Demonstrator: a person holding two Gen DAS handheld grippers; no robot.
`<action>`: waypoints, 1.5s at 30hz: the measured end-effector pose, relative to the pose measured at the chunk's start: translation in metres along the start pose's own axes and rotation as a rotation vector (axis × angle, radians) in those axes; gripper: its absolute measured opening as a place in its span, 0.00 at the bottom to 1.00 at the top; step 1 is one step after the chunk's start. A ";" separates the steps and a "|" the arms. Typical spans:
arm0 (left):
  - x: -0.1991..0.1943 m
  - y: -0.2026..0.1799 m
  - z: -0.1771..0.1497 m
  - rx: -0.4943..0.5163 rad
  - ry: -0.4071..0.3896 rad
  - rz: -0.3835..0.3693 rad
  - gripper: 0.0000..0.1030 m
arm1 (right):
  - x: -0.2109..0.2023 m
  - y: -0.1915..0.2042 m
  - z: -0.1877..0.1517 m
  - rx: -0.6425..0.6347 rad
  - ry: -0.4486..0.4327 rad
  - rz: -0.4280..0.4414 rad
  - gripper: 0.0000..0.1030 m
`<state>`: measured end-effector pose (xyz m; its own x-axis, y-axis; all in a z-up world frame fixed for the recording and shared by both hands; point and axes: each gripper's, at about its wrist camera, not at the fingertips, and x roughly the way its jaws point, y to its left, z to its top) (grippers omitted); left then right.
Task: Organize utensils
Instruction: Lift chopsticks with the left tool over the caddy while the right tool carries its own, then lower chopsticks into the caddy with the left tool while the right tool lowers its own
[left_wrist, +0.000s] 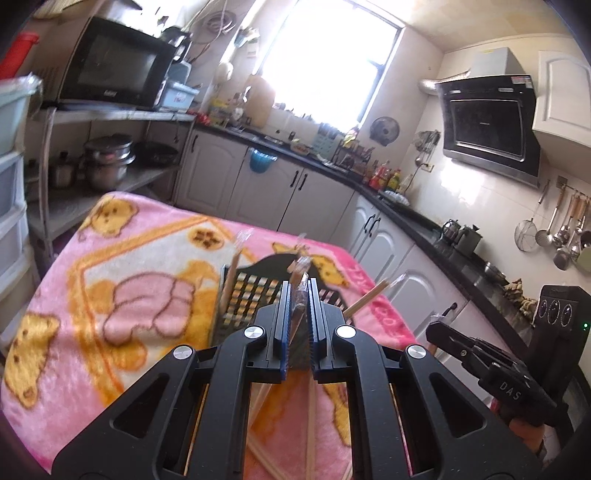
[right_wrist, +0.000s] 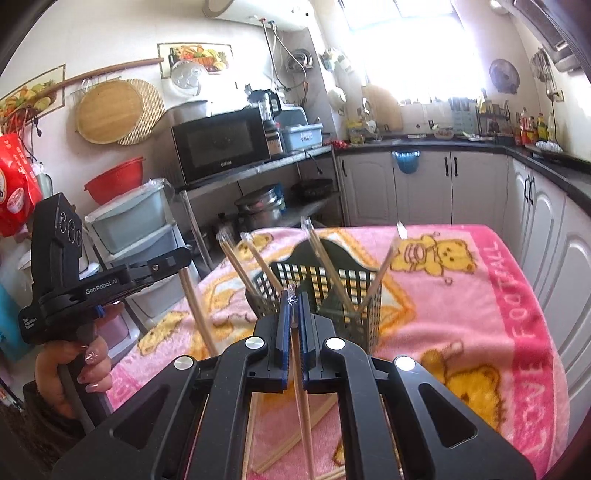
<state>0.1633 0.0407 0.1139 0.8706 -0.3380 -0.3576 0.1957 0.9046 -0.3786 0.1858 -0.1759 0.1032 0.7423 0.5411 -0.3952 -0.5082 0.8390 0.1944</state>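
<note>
Both grippers are clamped on wrapped chopsticks: left gripper (left_wrist: 298, 295) pinches 1 pair (left_wrist: 300, 275), right gripper (right_wrist: 293, 300) another (right_wrist: 303, 398), above the black basket (right_wrist: 325, 273) on a pink blanket (right_wrist: 461, 295).

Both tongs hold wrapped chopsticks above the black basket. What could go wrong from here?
1. The left tongs and right tongs pinch each wrapped pair near its top; the long end could swing or slip out.
2. Chopsticks already lean across the basket, so a new pair may catch and tip it on the soft blanket.
</note>
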 end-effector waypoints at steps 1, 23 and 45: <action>0.000 -0.003 0.003 0.004 -0.005 -0.007 0.05 | -0.002 0.001 0.005 -0.008 -0.013 0.000 0.04; 0.021 -0.065 0.085 0.107 -0.163 -0.096 0.04 | -0.020 0.002 0.081 -0.058 -0.238 -0.021 0.04; 0.066 -0.050 0.098 0.065 -0.145 -0.036 0.04 | 0.043 -0.032 0.111 -0.070 -0.292 -0.118 0.04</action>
<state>0.2547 -0.0014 0.1926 0.9175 -0.3341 -0.2159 0.2529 0.9089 -0.3317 0.2823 -0.1733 0.1794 0.8866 0.4424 -0.1350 -0.4327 0.8964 0.0960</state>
